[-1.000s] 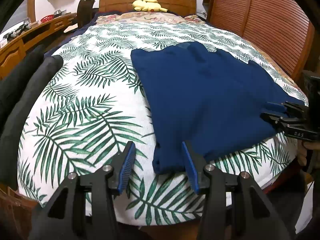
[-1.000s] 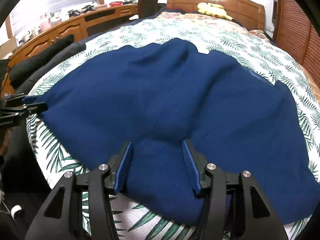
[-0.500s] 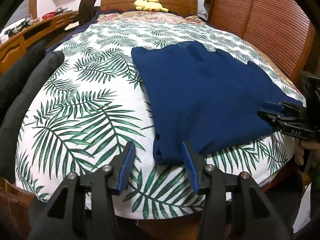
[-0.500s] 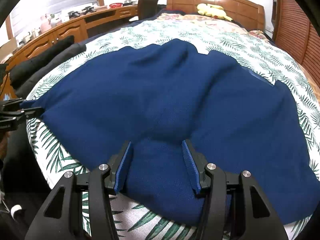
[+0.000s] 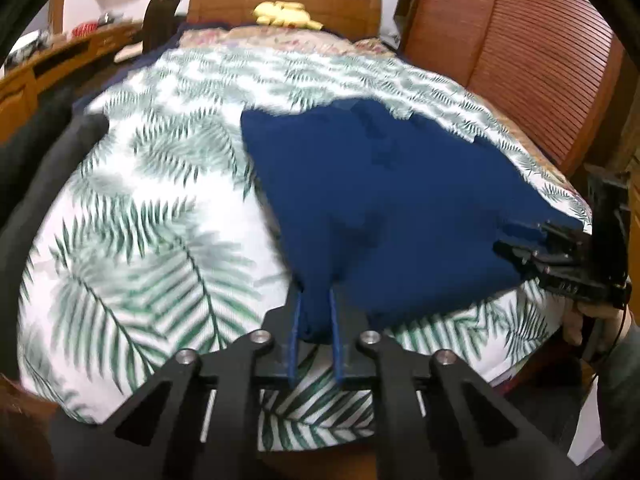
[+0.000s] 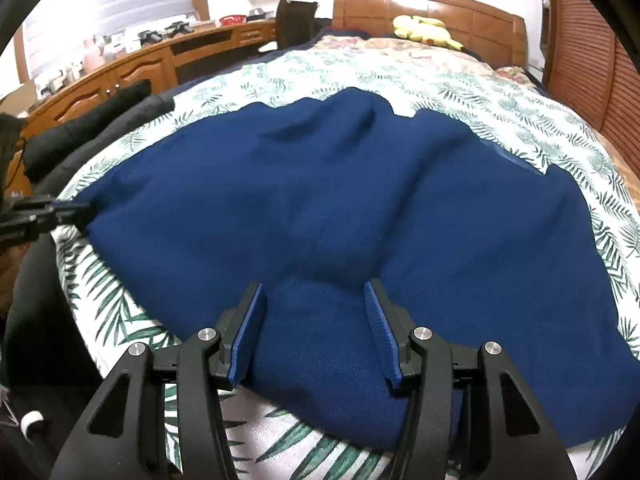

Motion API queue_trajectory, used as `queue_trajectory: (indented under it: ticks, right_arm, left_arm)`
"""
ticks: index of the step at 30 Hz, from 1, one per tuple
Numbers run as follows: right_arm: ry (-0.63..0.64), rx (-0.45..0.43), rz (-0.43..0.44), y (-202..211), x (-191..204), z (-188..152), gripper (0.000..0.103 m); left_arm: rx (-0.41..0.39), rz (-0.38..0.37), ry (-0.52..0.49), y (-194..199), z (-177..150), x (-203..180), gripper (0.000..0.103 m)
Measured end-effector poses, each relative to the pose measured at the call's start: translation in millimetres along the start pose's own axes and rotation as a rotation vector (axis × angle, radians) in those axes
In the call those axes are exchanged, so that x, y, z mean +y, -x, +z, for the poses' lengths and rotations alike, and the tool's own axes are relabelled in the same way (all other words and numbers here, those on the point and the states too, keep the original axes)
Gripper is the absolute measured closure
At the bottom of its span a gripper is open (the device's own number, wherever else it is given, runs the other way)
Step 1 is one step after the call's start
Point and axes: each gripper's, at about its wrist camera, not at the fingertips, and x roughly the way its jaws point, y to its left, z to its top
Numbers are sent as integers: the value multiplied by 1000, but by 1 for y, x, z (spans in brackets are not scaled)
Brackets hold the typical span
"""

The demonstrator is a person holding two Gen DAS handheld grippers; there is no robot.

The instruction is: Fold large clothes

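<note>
Leaf-print bed (image 5: 160, 208), blurred, left tongs (image 5: 314, 312) closing on blue garment (image 6: 360, 200) corner, right tongs (image 6: 316, 332) half-wide astride hem.

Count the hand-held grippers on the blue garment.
2: the left hand-held gripper, closing on the blue garment at its near left corner, and the right hand-held gripper, open astride its near edge.

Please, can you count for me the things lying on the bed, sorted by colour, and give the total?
Blue: 1, the blue garment
Yellow: 1, the yellow plush toy at the headboard
Black: 1, the black padded garment along the bed's edge
Total: 3
</note>
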Motion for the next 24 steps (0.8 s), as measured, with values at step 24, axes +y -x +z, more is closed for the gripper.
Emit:
queue_trajectory:
  ticks: [24]
  right_arm:
    - [-171,-120,-268,149,-139,-66,51]
  left_arm:
    - [-155,-217,-559,2,139,-316,101]
